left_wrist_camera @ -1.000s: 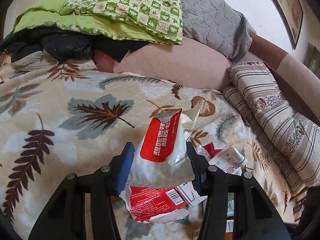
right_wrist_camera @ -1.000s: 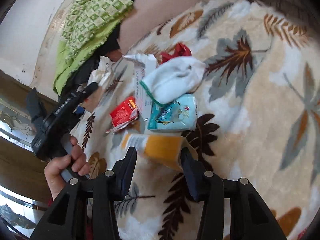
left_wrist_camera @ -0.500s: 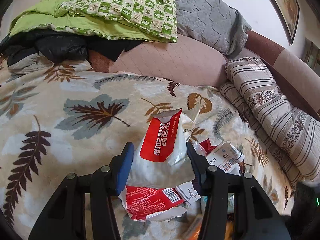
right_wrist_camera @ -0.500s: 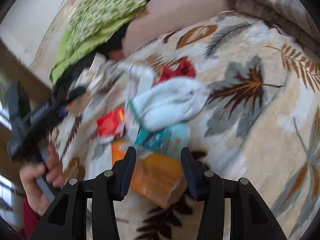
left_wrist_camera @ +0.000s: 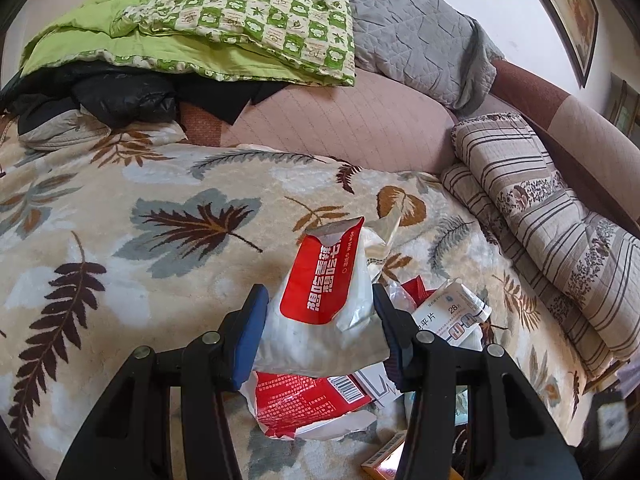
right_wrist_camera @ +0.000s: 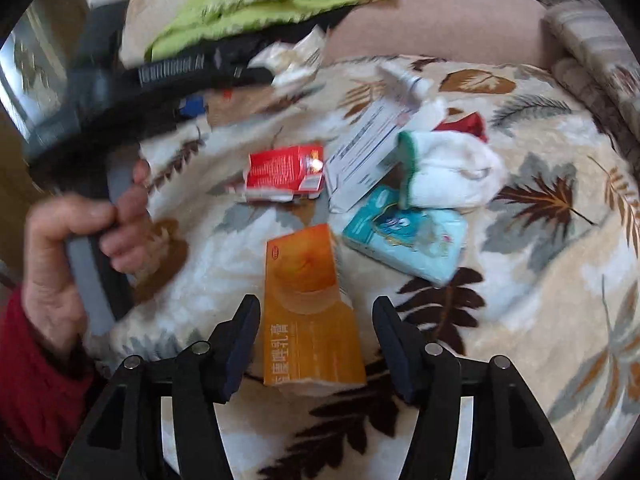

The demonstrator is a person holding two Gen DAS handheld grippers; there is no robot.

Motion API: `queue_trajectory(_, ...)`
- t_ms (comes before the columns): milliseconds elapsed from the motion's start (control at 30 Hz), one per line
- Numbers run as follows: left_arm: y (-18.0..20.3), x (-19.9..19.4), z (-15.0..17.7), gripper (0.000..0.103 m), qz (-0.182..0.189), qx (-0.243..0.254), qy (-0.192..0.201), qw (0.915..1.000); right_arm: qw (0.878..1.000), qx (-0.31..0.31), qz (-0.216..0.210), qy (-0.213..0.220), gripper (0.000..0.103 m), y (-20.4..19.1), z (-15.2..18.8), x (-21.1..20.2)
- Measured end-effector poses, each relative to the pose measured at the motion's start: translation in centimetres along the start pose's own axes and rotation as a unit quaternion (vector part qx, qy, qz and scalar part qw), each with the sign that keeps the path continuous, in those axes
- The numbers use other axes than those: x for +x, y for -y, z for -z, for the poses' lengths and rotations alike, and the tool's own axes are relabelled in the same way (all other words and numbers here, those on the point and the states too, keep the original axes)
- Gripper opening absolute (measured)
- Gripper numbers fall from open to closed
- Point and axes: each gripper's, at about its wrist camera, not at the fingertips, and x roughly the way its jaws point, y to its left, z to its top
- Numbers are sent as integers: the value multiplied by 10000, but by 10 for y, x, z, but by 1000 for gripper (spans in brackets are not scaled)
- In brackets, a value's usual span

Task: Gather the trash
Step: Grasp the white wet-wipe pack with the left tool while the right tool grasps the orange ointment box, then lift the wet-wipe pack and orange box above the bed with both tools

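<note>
The left claw (left_wrist_camera: 318, 324) pinches a red-white snack bag (left_wrist_camera: 326, 304), open at top; inside is not visible. On the leaf blanket (right_wrist_camera: 540, 280) lies trash: red wrapper (right_wrist_camera: 286, 170), white sock (right_wrist_camera: 448, 170) at 1 o'clock, teal tissue pack (right_wrist_camera: 408, 236). Left view is blurred w/ motion. The right claw (right_wrist_camera: 316, 344) is opening; orange box (right_wrist_camera: 308, 308) lies between the jaws, pads not pressing it.

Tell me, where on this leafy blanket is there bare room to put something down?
The widest bare stretch of the blanket runs left of the red-and-white bag, up to the black jacket. Another lies right of the white sock and teal packet. It is crowded in between, around the orange box, red wrapper and white box.
</note>
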Motion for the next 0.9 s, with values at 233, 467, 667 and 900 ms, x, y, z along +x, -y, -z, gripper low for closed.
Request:
queue_trajectory(233,9,-1,0,50,25,127,70,9999,9964,-582,555,-266,50,-21,5,18)
queue_trajectory(467,38,-6,12,50,60,476,128,9988,9920,437,520,1066,50,4,-11,-46)
queue_trajectory(667,71,-5,29,50,176,980,78,9950,9734,1357,1112,1474,50,40,-11,-63)
queue_trajectory(900,71,29,46,50,318,830,-790,9929,9675,1875,1264,1130,50,65,-9,-56)
